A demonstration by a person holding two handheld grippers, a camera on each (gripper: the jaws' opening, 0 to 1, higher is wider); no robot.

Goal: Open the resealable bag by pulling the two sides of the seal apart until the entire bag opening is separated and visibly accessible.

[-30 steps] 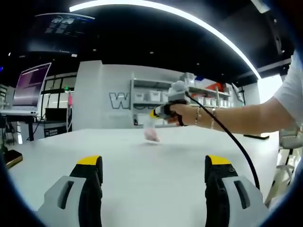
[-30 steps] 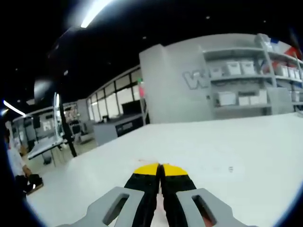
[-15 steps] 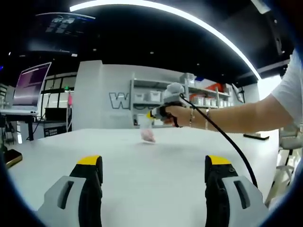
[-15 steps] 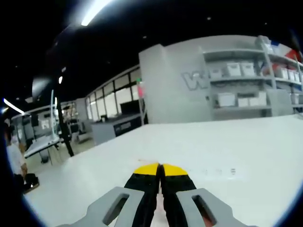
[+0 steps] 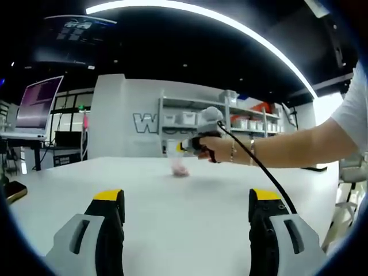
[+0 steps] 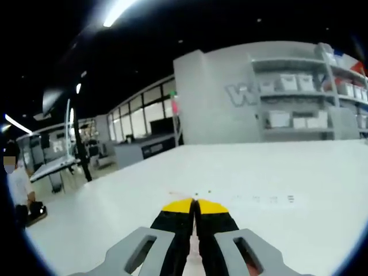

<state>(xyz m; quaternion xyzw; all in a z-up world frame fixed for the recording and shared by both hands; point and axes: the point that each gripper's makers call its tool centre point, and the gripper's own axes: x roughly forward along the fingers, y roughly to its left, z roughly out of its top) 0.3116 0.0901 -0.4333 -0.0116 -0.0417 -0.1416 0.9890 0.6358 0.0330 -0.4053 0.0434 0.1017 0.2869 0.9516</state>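
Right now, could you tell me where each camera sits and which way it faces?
Left gripper view: rides the left gripper, jaws wide apart, looking across the white table at the right gripper, its hand and forearm, with the bag hanging from it.
Right gripper view: rides the right gripper, jaws shut on the bag, looking over the table toward windows.
Shared: table, lettered wall, shelves.

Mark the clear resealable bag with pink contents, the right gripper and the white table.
clear resealable bag with pink contents [image 5: 180,165]: left gripper view, on its pink lower part.
right gripper [image 5: 183,147]: left gripper view, at its yellow-tipped jaws.
white table [image 5: 184,218]: left gripper view, bare top.
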